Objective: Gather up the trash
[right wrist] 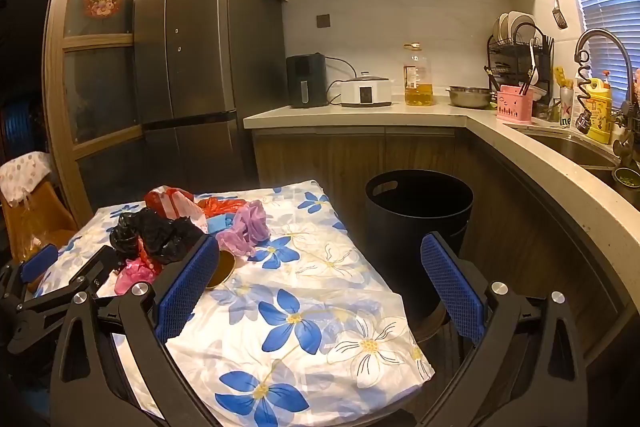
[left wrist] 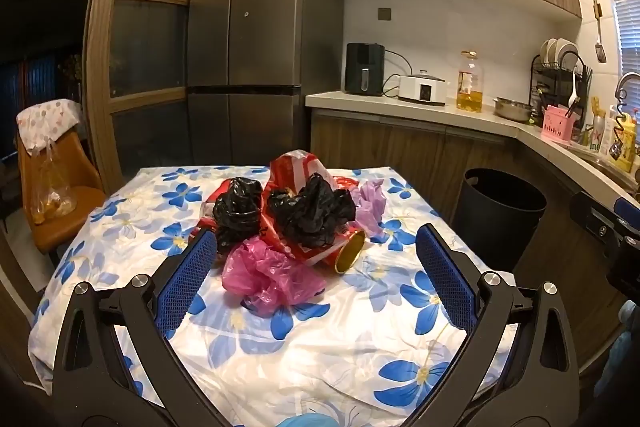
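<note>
A flower-print tablecloth (left wrist: 304, 355) covers a kitchen table. On it a heap of crumpled bags (left wrist: 296, 215) is piled, directly ahead of the left gripper (left wrist: 316, 259), whose jaws stand wide and empty. The right gripper (right wrist: 320, 279), likewise spread and empty, is offset right of the heap, nearer the black bin (right wrist: 418, 223).

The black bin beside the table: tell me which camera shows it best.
The right wrist view. There the black bin stands nearly centred, its open rim and handle cut-out plain, only the base hidden by the table. The left wrist view shows it off to the right, darker, more distorted.
</note>
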`<control>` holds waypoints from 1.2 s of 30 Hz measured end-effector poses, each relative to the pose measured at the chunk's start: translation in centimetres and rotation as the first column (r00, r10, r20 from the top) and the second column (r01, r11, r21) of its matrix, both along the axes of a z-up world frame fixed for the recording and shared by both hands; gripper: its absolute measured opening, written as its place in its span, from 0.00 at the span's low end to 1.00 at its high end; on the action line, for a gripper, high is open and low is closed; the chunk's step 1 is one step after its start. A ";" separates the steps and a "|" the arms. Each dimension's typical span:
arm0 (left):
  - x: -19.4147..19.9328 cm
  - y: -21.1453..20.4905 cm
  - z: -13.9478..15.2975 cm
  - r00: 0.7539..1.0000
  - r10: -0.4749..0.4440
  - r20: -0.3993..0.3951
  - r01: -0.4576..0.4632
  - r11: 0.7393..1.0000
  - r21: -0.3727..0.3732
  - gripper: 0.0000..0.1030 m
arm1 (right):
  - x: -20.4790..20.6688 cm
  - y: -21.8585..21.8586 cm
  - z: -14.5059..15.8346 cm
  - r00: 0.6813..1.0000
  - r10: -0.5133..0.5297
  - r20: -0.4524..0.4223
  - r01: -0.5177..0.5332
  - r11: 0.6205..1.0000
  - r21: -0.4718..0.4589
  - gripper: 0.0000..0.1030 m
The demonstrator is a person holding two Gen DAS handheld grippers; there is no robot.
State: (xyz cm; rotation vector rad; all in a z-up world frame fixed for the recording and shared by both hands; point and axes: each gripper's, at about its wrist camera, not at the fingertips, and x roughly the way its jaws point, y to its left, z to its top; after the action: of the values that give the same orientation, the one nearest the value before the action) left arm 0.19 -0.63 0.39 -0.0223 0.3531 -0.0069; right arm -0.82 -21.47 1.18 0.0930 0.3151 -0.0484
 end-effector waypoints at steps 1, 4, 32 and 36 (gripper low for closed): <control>0.0 -0.1 0.0 1.000 -0.001 0.001 0.001 1.000 0.000 0.95 | 0.0 0.0 0.0 1.000 -0.001 0.000 0.001 1.000 0.000 0.95; 0.0 -0.1 0.1 1.000 -0.002 0.002 0.002 1.000 -0.003 0.95 | 0.0 -0.1 0.0 1.000 -0.003 0.002 0.003 1.000 0.000 0.95; 0.0 -0.3 0.0 1.000 -0.007 0.004 0.007 1.000 -0.007 0.95 | 0.0 -0.1 -0.2 1.000 -0.020 0.006 0.020 1.000 0.004 0.95; 0.0 -0.3 0.0 1.000 -0.007 0.005 0.007 1.000 -0.007 0.95 | 0.0 -0.2 -0.2 1.000 -0.020 0.006 0.020 1.000 0.005 0.95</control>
State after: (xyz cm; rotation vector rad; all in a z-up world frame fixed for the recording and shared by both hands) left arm 0.14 -0.89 0.38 -0.0282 0.3487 -0.0150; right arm -0.79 -21.63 0.97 0.1011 0.3079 -0.0668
